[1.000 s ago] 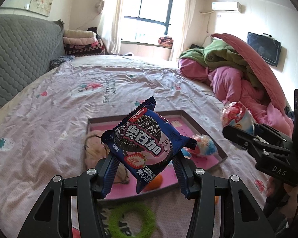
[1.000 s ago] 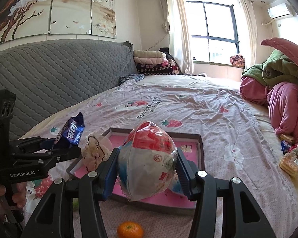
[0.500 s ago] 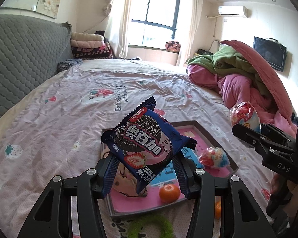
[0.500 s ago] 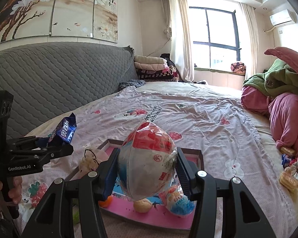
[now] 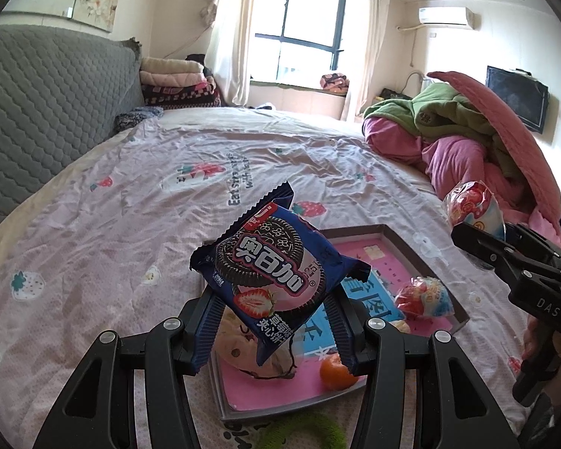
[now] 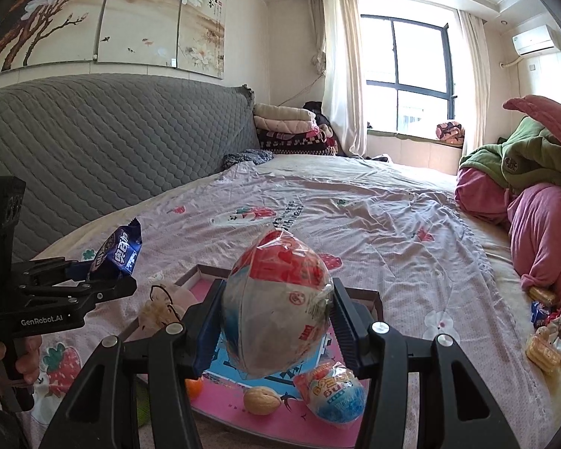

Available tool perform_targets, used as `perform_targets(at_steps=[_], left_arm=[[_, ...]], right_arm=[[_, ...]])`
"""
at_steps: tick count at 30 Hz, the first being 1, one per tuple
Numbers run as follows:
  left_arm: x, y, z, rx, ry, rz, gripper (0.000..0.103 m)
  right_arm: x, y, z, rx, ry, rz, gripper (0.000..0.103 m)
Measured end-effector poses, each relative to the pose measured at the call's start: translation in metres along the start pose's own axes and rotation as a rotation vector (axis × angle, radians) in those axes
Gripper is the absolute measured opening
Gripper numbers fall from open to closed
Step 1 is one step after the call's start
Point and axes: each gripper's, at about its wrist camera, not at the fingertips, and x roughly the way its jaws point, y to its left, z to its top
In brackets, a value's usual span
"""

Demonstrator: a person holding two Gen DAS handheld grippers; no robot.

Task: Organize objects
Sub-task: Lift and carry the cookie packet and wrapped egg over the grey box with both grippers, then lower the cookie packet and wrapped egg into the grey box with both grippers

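My left gripper is shut on a blue cookie packet and holds it above the near left of a pink-bottomed tray on the bed. My right gripper is shut on a round wrapped toy egg above the same tray. The egg also shows in the left wrist view, and the packet in the right wrist view. In the tray lie a second wrapped egg, a walnut, an orange and a beige plush.
A green fuzzy ring lies on the bedsheet just before the tray. Snack packets lie at the bed's right edge by a pile of pink and green quilts. A grey headboard runs along the left.
Both grippers have lifted and pulled back with their loads, so the tray now sits lower and nearer in both views. The grips are unchanged.
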Motion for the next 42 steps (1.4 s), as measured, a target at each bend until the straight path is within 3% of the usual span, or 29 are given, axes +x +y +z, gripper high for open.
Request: perform_targets(at_steps=[16,32,42], left_arm=[[0.019,0.000,-0.012,0.008,0.047,0.017,0.054],[0.051,-0.011,-0.040,0.036,0.146,0.028,0.054],[0.060,-0.017,-0.050,0.066,0.173,0.044,0.054]], right_arm=[[0.018,-0.001,-0.016,-0.015,0.062,-0.014,0.054],[0.043,-0.003,-0.054,-0.027,0.236,-0.038,0.054],[0.041,0.003,-0.066,-0.068,0.232,-0.074,0.054]])
